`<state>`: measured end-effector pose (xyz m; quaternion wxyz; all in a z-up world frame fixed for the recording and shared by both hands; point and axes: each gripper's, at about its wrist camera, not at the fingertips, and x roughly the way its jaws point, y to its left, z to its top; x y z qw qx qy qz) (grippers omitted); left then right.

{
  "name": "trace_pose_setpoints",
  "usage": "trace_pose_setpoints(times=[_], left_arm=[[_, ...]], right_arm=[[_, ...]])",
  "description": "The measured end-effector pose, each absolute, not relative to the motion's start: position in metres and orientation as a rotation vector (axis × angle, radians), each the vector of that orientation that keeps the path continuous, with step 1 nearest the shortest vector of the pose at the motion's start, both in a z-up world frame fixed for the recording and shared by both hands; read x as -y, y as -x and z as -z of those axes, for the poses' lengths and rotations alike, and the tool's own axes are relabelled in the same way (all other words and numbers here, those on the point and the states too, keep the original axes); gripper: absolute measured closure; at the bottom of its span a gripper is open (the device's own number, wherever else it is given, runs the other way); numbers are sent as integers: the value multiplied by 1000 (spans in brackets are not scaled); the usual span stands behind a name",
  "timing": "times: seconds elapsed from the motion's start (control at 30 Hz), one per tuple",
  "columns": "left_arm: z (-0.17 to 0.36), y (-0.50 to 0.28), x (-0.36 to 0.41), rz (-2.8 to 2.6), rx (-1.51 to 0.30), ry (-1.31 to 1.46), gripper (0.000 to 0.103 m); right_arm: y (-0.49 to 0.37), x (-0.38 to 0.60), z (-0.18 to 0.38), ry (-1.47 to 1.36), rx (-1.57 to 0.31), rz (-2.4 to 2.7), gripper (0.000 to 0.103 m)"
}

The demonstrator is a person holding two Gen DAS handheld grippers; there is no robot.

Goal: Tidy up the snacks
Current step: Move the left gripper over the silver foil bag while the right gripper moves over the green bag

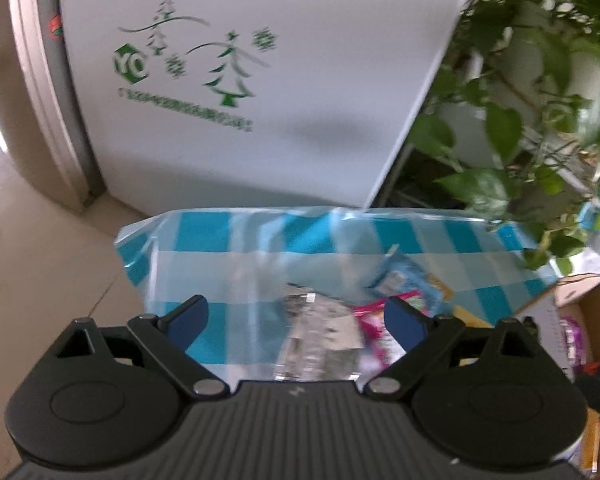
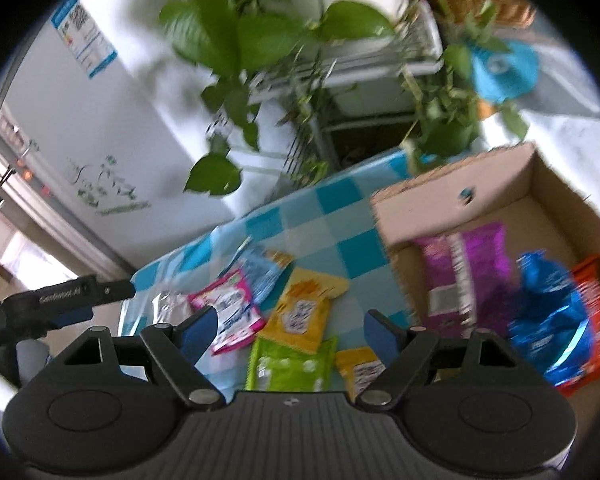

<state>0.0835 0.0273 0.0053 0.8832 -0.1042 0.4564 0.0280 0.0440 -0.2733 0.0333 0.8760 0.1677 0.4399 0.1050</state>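
1. A white refrigerator (image 1: 260, 80) with green tree artwork filled the upper left of the left wrist view, and leafy plants (image 2: 236, 32) crowded the upper middle of the right wrist view.
2. The desk (image 2: 340, 216), under a blue-and-white checked cloth, ran across the centre of both views.
3. A cardboard box (image 2: 532, 184) sat at the right of the right wrist view, already holding a purple packet (image 2: 472, 276), a blue packet (image 2: 548, 312) and an orange packet (image 2: 596, 312).
4. Loose snacks lay on the cloth left of the box: a yellow packet (image 2: 304, 304), a pink packet (image 2: 232, 312), a light blue packet (image 2: 260, 272), a green packet (image 2: 288, 364) and a silvery packet (image 1: 320, 340).
5. The right hand-held gripper (image 2: 288, 332) stood released and empty, its blue pads apart. The yellow packet lay just ahead between the jaws' line, long axis running away up the frame; the green one sat lower, near the gripper body. By my reading this hand was the nearer to both, and to the box on its right.
6. The left hand-held gripper (image 1: 296, 328) was likewise spread with nothing held, the silvery packet lying just below and ahead between its pads, the pink one beside the right pad.
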Motion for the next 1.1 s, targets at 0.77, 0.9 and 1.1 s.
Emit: trace_pose_setpoints(times=[0.77,0.9,1.1], left_arm=[[61,-112,-3,169,-1123,57,9],[70,-115,-2,162,-1130,32,12],[71,-114,-8,146,-1110,17,16]], right_arm=[[-64,249,37,-430,-1156,-182,18],[-67,247,42,-430,-1165,-184,18],[-72,236,51,-397,-1174,-193,16]])
